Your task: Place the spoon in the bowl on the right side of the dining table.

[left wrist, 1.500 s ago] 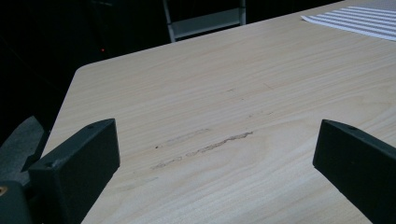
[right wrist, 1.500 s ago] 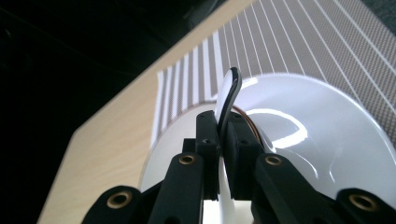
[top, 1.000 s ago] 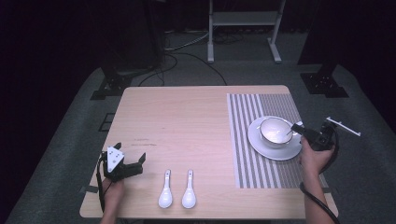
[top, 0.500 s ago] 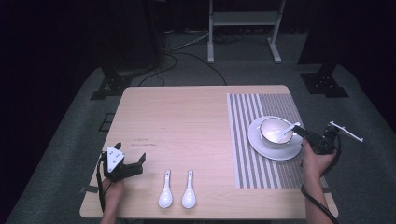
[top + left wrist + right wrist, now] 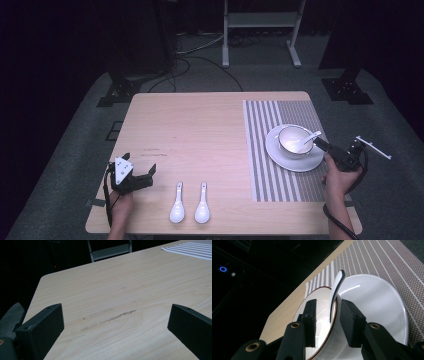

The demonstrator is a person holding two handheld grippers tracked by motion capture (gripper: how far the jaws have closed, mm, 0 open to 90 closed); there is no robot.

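the jaws of the right hand-held gripper (image 5: 320, 143) have just been opening, and in the right gripper view the handle of the spoon (image 5: 336, 290) is seen between them with a gap at the left jaw, so it is judged as released. the spoon is now laid in the bowl (image 5: 292, 141), just ahead of this hand-held gripper, on the plate (image 5: 295, 162) and the striped mat (image 5: 280, 185). the left hand-held gripper (image 5: 139, 176) is held wide over the bare counter (image 5: 200, 130), holding nothing. two more spoons (image 5: 190, 206), just to its right, are probably to be placed next.
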